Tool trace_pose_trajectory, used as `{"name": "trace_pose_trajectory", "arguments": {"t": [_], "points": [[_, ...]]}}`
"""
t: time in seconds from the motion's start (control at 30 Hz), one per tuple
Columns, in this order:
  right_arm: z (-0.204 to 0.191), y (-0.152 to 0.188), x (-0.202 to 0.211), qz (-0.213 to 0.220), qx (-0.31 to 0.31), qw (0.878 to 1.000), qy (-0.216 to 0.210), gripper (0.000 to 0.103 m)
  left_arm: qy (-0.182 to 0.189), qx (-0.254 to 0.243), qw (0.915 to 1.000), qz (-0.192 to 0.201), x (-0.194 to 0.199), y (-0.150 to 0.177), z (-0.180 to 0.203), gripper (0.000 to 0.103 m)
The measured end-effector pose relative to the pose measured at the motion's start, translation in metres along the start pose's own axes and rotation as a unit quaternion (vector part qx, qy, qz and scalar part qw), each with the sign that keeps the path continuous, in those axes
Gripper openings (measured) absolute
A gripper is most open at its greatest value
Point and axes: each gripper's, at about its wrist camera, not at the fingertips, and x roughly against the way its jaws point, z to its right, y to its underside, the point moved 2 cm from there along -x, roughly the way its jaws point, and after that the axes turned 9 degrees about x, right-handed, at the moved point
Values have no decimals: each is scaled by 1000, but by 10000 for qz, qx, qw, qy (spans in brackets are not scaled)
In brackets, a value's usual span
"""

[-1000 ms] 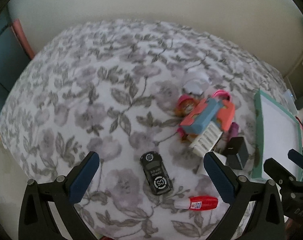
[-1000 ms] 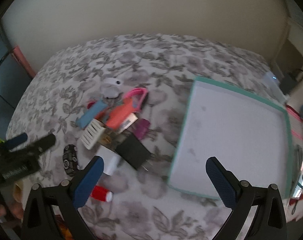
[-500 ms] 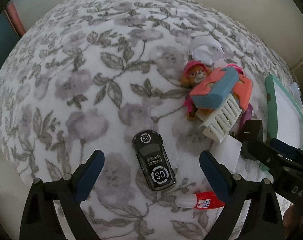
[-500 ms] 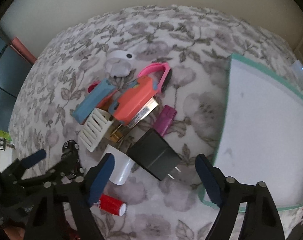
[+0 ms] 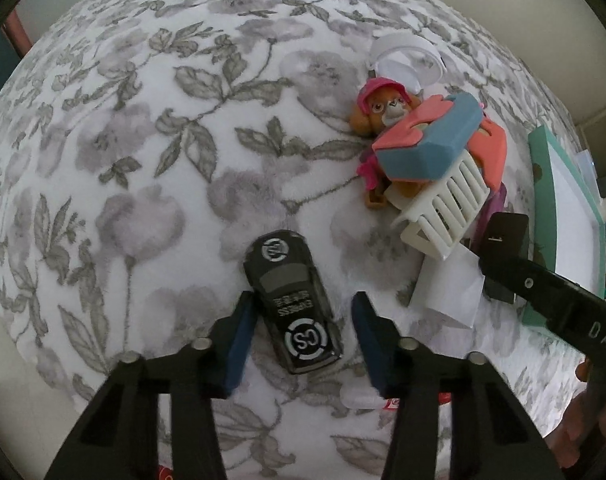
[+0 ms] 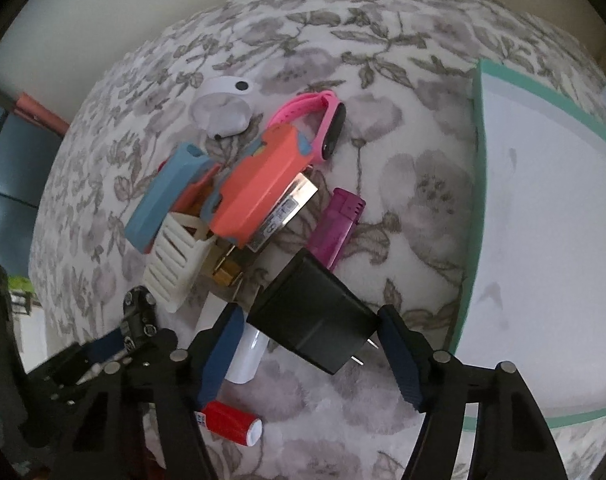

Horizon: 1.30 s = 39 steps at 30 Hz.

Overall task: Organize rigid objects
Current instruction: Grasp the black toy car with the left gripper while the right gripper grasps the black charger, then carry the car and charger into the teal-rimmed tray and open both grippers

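Observation:
A black toy car (image 5: 293,304) lies on the flowered bedspread (image 5: 143,160), between the fingers of my left gripper (image 5: 301,298). Its jaws are closing, and a thin gap still shows on the car's right side. In the right wrist view a black plug charger (image 6: 315,320) sits between the fingers of my right gripper (image 6: 310,308). These jaws are closing too, with the pads close to the charger's two ends. Both grippers point steeply down. A white tray with a teal rim (image 6: 479,160) lies to the right.
A pile lies beyond the car: a pup figure (image 5: 383,108), a coral and blue toy (image 5: 431,140), a white slatted piece (image 5: 443,208) and a round white device (image 5: 407,56). Nearby are a pink watch (image 6: 303,108), a purple lighter (image 6: 337,224), a red tube (image 6: 231,420) and a white adapter (image 6: 247,356).
Both grippers have sunk toward the bedspread and tipped further down. The left jaws have narrowed around the toy car, the right jaws around the black charger.

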Motion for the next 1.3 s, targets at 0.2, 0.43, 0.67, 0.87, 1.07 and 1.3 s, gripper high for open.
{"name": "trace_pose_trajectory", "arguments": {"t": [0.2, 0.43, 0.67, 0.87, 1.07, 1.3], "points": [[4, 0, -1, 2, -246, 9997, -85, 67, 6, 36, 10000, 28, 4, -1, -8, 40], [5, 2, 1, 24, -447, 9988, -194, 67, -33, 13, 10000, -25, 10, -6, -6, 38], [14, 10, 16, 242, -558, 9975, -352, 67, -109, 29, 9999, 67, 29, -16, -1, 36], [18, 12, 36, 548, -511, 9966, -345, 67, -101, 26, 9997, 234, 50, -23, 8, 36], [18, 12, 60, 986, -452, 9937, -266, 67, -102, -116, 9983, 554, 81, -29, 21, 36], [28, 8, 93, 1530, -508, 9869, -6, 67, 9, -496, 9937, 1006, 115, -36, 74, 36]]}}
